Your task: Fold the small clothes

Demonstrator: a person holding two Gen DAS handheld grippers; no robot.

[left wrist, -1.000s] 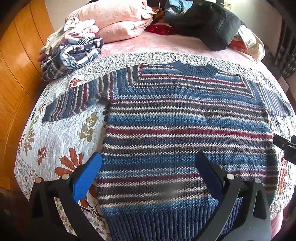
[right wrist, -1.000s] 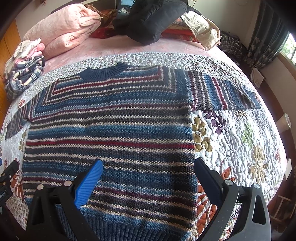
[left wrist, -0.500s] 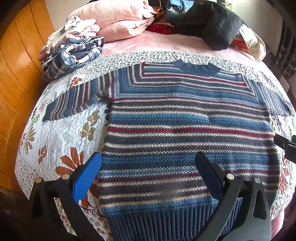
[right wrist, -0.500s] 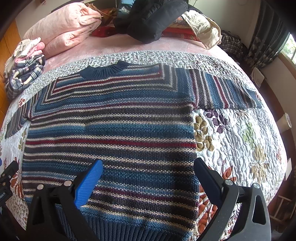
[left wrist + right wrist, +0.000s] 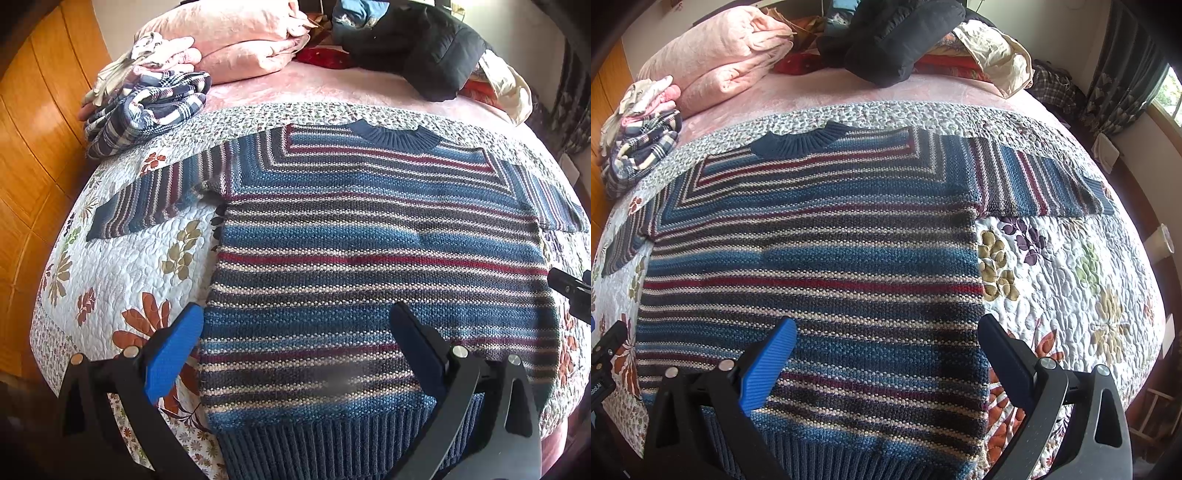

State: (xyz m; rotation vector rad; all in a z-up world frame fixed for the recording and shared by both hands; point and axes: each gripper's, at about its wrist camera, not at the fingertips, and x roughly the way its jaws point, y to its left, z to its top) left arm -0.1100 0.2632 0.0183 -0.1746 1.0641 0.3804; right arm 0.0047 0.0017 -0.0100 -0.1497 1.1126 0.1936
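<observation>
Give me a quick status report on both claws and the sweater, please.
Left claw open, right claw open, both empty above the hem. Striped sweater flat on the quilt, sleeves spread, unfolded. Nothing lying on it.

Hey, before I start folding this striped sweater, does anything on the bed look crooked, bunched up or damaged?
Nothing stands out. The striped sweater lies flat and face up on the floral quilt, both sleeves spread out, hem nearest the grippers. The left gripper and right gripper hover open above it.
</observation>
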